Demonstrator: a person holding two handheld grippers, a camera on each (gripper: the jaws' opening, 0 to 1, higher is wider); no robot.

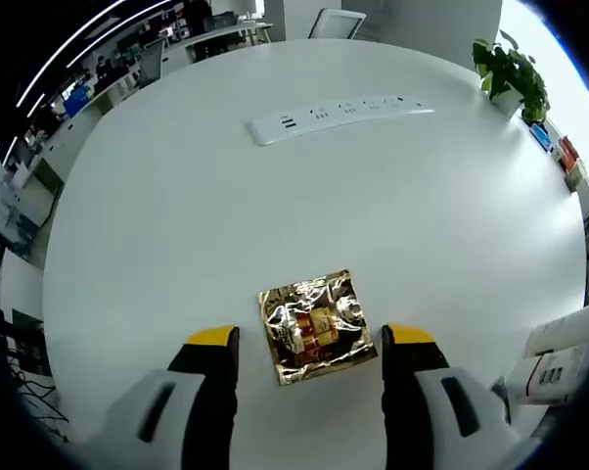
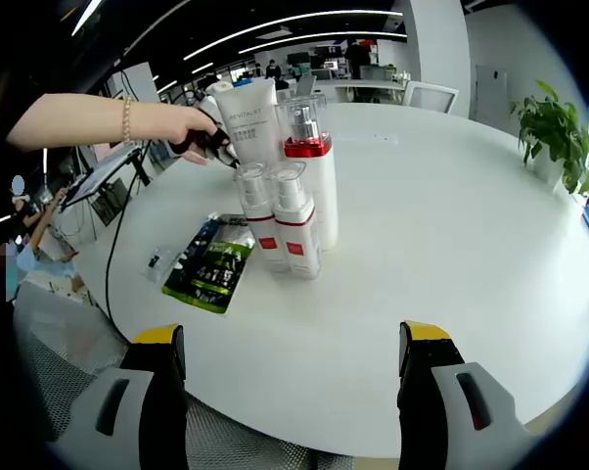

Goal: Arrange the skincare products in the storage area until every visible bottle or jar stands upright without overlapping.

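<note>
The bottles (image 2: 293,196) already stand upright, clustered upper center of my right view on the table (image 2: 451,274); a green packet (image 2: 209,266) lies flat beside them. Both my hand-held grippers (image 1: 311,338) (image 2: 291,338) hang open, empty.

Open-plan office: large round white table (image 1: 451,225), power strip (image 1: 339,115), potted plant (image 1: 511,73), desk rows (image 1: 211,34) and ceiling light strips (image 2: 285,24) behind.

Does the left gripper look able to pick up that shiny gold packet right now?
Probably yes. The gold packet lies flat on the white table, just ahead of the open left gripper, with nothing between them.
</note>
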